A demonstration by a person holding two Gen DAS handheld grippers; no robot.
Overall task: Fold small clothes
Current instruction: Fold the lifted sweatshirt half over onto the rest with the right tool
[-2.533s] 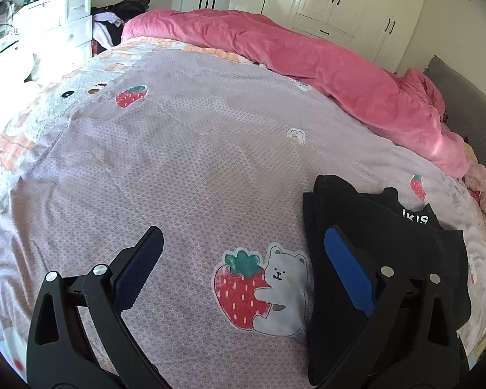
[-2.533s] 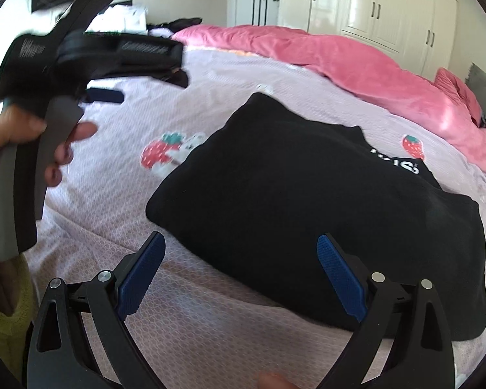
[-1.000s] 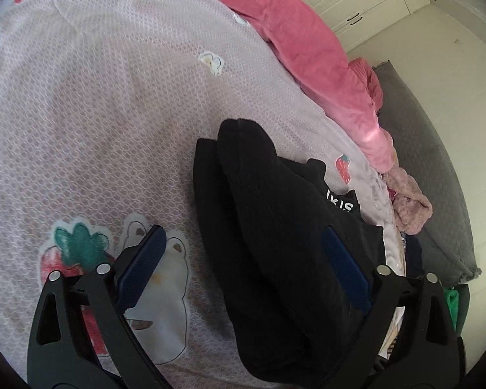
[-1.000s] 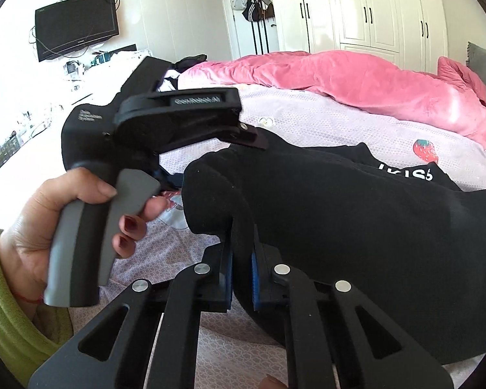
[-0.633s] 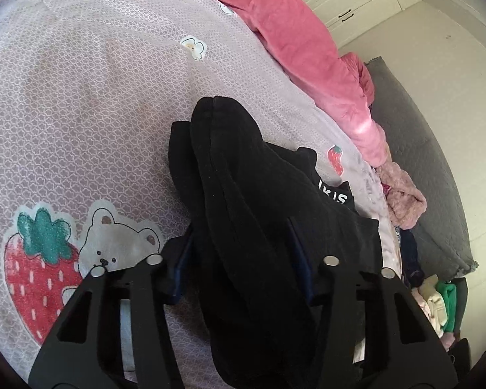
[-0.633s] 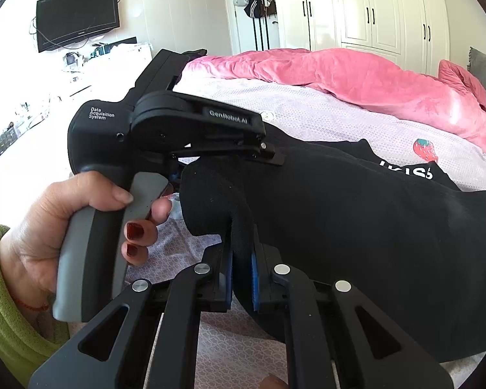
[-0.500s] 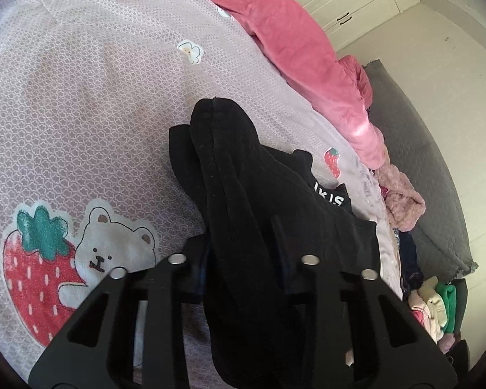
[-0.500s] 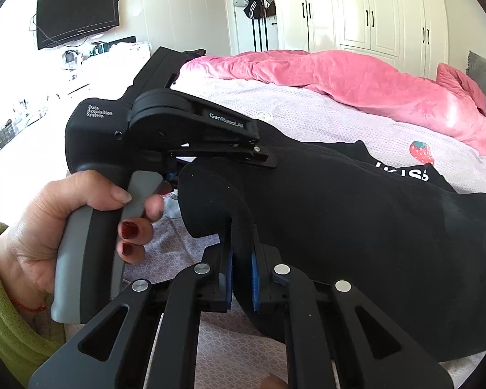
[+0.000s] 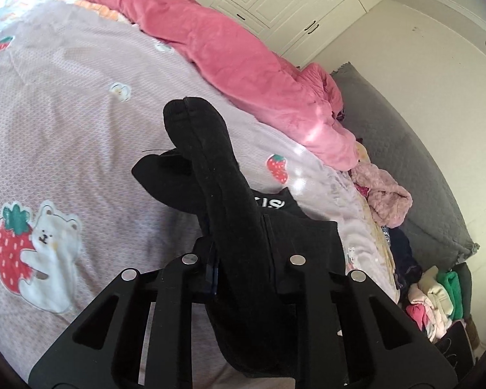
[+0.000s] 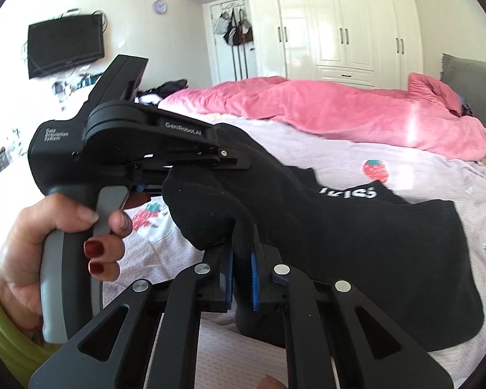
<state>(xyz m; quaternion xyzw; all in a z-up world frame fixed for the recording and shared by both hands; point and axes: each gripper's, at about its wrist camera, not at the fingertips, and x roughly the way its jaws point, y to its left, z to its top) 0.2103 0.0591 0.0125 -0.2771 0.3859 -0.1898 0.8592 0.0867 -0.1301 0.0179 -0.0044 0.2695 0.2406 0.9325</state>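
On the strawberry-print bedsheet (image 10: pixel 356 155), a black garment (image 10: pixel 356 233) is lying with its near edge lifted. Both the right gripper (image 10: pixel 241 275) and the left gripper (image 9: pixel 243 259) are pinching that thick folded edge. It looks soft, light and floppy, so gripping at corners seems best. Its far side and the left gripper's fingertips are being hidden by cloth.

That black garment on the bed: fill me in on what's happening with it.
A person is folding the black garment on the bed sheet, with a handheld gripper in each hand. The left gripper and the right gripper are both clamped on the same edge of the fabric, which is raised off the sheet. The rest lies flat, white lettering showing. The fold is not yet laid over.
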